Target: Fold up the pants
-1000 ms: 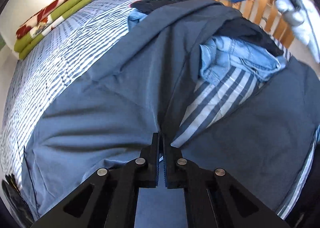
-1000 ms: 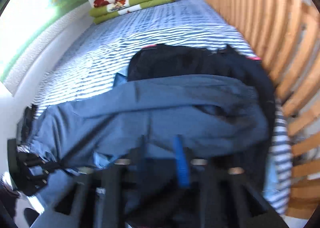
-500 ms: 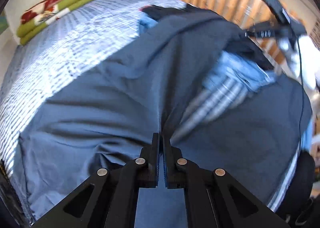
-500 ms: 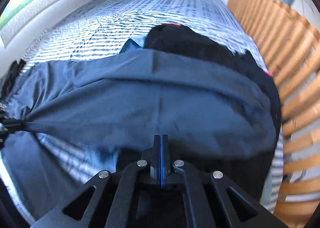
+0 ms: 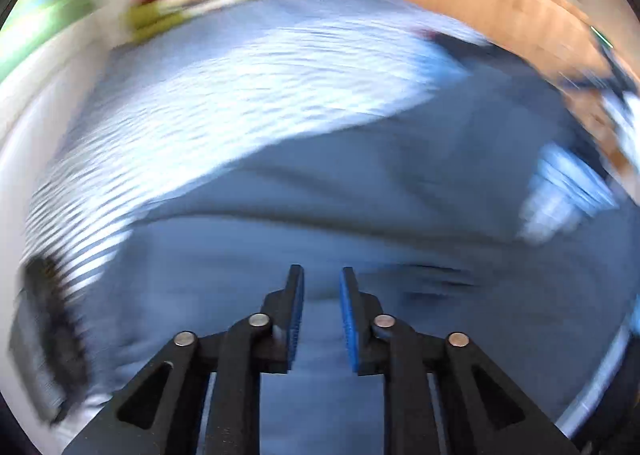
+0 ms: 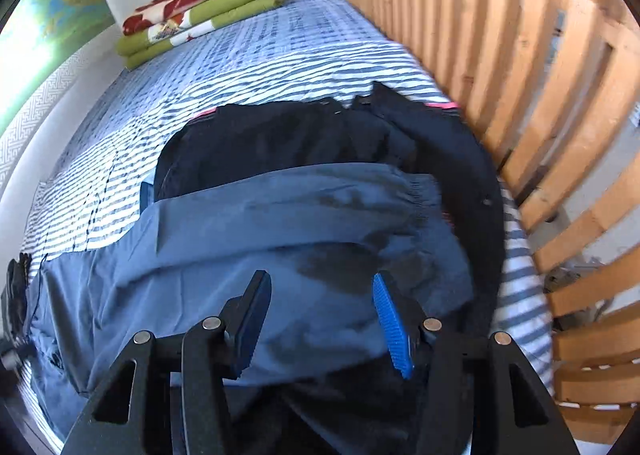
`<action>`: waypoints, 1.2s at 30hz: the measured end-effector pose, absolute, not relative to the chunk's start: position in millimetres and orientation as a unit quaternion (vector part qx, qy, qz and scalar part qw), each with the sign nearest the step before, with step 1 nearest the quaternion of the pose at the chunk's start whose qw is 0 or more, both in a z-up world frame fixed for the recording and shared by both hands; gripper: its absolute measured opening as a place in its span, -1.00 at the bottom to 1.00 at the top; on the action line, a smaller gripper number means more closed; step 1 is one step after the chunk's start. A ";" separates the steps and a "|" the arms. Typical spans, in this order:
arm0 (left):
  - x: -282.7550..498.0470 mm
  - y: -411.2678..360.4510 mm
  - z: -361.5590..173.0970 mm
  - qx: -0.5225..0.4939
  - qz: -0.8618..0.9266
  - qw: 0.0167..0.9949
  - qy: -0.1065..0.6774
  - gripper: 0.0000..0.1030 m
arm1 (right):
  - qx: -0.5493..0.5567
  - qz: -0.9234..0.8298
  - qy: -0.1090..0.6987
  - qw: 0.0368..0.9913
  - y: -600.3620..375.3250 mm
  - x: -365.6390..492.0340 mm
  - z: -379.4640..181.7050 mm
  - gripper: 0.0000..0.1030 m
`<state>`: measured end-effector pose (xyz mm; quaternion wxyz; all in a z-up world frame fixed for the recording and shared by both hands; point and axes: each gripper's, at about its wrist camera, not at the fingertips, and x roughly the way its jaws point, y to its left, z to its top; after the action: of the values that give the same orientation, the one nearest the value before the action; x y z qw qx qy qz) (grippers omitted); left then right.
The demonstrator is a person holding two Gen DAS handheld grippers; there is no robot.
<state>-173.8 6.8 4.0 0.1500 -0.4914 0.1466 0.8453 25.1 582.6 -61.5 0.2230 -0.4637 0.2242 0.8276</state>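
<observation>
Slate-blue pants [image 6: 280, 239] lie spread across the striped bed, their elastic waistband [image 6: 420, 191] draped over a heap of dark clothes. In the blurred left wrist view the same pants [image 5: 340, 199] fill the middle. My left gripper [image 5: 321, 275] hovers above the blue cloth with its jaws opening and a clear gap between the blue pads. Over the waist end, my right gripper [image 6: 321, 281] has its jaws opening too. Cloth shows below both grippers, and no pad presses on it.
A black garment pile [image 6: 320, 135] lies under and beyond the pants. Wooden slats [image 6: 520, 55] fence the bed's right side. Folded green and red blankets [image 6: 200, 19] sit at the far end by the wall. Striped bedding [image 6: 260, 55] stretches beyond the clothes.
Both grippers were shut on the blue cloth half a second ago and now stand apart from it. The left view has swung fast to the left and is blurred.
</observation>
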 end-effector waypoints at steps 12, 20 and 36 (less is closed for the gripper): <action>-233.9 -209.5 -13.9 -0.533 0.845 -0.045 -0.001 -0.09 | -0.477 0.790 0.172 0.346 595.7 8.9 -58.0 0.08; -252.4 -70.2 -4.3 -0.511 0.852 0.098 0.057 -0.09 | -0.436 0.805 0.215 0.340 628.0 49.7 -10.6 0.12; -179.2 319.9 -26.2 -0.507 0.741 0.409 0.164 -0.09 | -0.521 0.747 0.309 0.273 624.6 32.2 -112.3 0.04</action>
<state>-179.2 319.9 -26.2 0.4090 -0.5067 0.1640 0.7410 32.2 624.6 -112.3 0.2728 -0.5210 0.3092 0.7474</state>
